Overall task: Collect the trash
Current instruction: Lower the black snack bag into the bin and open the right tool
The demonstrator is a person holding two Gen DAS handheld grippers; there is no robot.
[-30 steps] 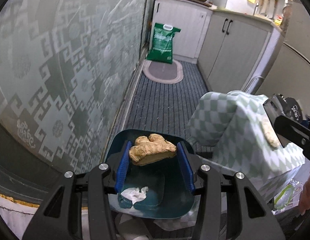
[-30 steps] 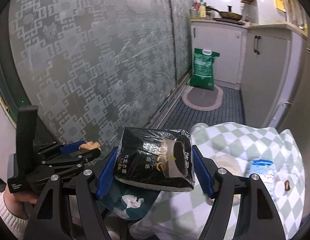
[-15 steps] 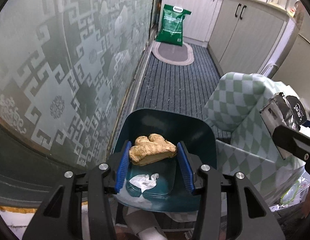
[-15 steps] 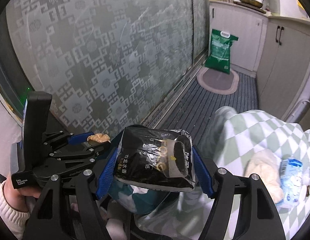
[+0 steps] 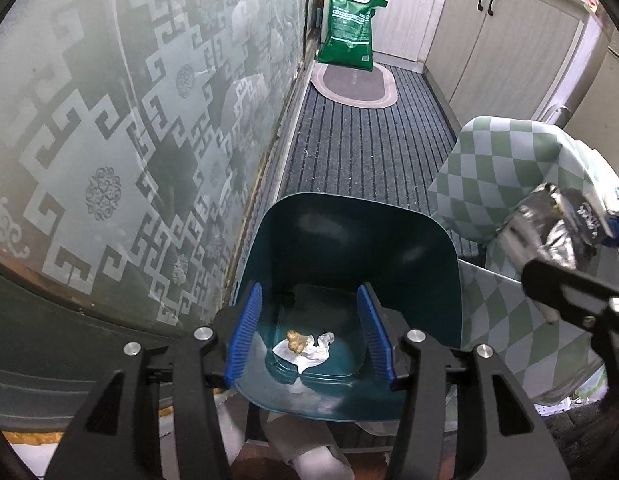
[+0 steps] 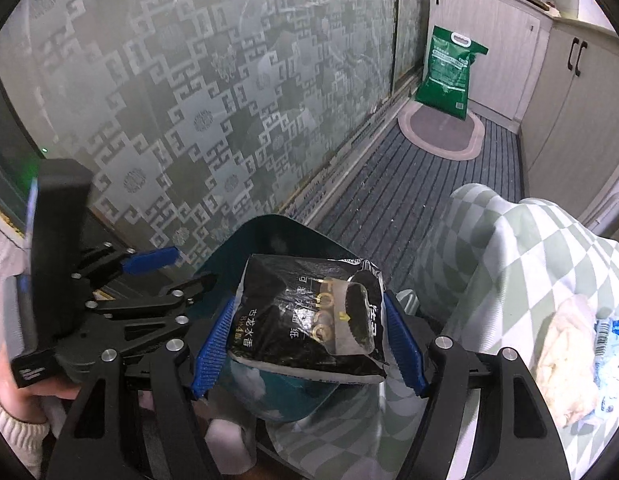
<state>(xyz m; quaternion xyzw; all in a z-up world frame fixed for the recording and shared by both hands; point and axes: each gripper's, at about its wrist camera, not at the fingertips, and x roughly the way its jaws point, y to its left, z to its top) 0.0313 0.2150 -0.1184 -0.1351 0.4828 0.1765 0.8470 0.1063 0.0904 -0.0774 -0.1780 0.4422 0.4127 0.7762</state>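
Note:
A dark teal bin (image 5: pixel 349 216) stands on the floor under my left gripper (image 5: pixel 309 334). Its jaws are opening, with nothing between the blue pads (image 5: pixel 245 336). A tan ginger-like lump (image 5: pixel 295 342) lies on the bin's bottom on a crumpled white tissue (image 5: pixel 315 354). My right gripper (image 6: pixel 307 340) is shut on a black foil packet (image 6: pixel 309 320) and holds it over the bin's rim (image 6: pixel 277 226). The left gripper (image 6: pixel 175 274) shows at the left of the right wrist view, held by a hand in a white sleeve (image 6: pixel 9 412). The packet (image 5: pixel 553 228) also shows at the right edge of the left wrist view.
A table under a green checked cloth (image 6: pixel 509 264) stands right of the bin, with a crumpled pale wrapper (image 6: pixel 565 344) and a blue-white packet (image 6: pixel 613 340) on it. A frosted patterned glass door (image 5: pixel 109 128) runs along the left. Farther off are a green sack (image 5: pixel 351 32), an oval mat (image 5: pixel 355 88) and cabinets (image 5: pixel 509 40).
The left jaws spread and the tan lump fell into the bin onto the tissue. Both grippers sank closer to the bin. The right gripper kept hold of the black packet.

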